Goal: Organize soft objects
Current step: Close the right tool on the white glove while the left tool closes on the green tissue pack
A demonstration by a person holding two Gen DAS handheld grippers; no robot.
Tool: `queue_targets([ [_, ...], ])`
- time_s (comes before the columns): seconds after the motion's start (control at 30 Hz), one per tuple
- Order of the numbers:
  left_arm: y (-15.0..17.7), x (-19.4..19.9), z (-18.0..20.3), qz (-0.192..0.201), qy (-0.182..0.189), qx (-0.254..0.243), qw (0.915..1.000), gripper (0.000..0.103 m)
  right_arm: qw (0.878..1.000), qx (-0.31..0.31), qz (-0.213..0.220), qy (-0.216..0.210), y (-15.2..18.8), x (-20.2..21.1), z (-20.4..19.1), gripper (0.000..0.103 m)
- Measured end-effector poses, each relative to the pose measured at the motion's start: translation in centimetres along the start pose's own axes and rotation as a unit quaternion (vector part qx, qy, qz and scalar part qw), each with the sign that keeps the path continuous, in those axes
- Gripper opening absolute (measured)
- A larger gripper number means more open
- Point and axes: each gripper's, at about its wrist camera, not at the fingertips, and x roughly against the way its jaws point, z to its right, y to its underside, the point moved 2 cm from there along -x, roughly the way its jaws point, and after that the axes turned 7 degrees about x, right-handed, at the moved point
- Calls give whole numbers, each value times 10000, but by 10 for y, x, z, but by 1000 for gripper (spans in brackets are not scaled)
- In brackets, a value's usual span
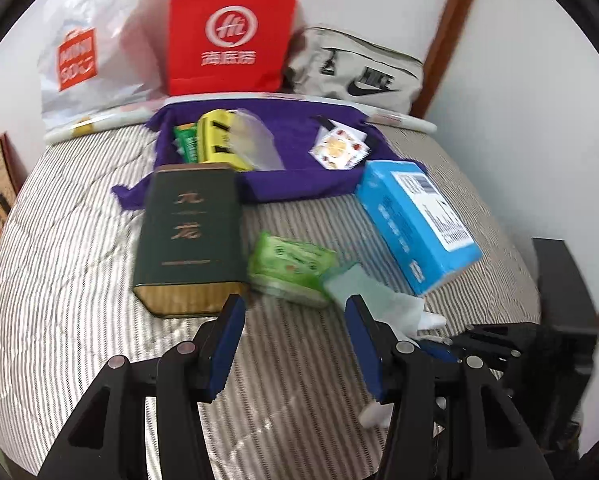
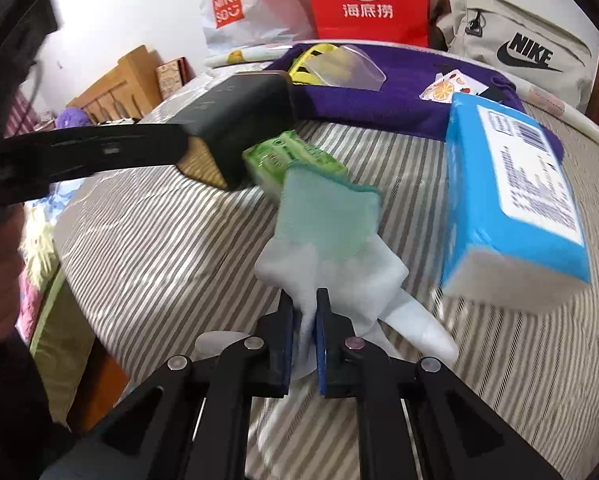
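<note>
Glove (image 2: 331,216), limp and light, droops from your right gripper (image 2: 305,320) pinched tight on its white fingers, while your left gripper (image 1: 295,344) gapes empty nearby.

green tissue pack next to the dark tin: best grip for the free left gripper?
Take the green tissue pack across its short width, coming from above at the near end. It lies flat on the striped bedcover; the tin crowds its left side. The left gripper is open.
</note>
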Motion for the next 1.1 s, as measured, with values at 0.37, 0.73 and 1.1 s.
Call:
queue_targets([
  [0.37, -1, -43, 54, -145, -667, -1093, 9917, 50, 9979, -437, 181, 451, 45, 50, 47, 9],
  [0.73, -1, -103, 64, -461, -1509, -1508, 9759, 47, 9961, -627, -20, 626, 70, 50, 80, 9],
  [1.1, -7, -96, 58, -353, -1214, -1270, 9838, 16, 9957, -770, 105, 504, 59, 35, 87, 29],
])
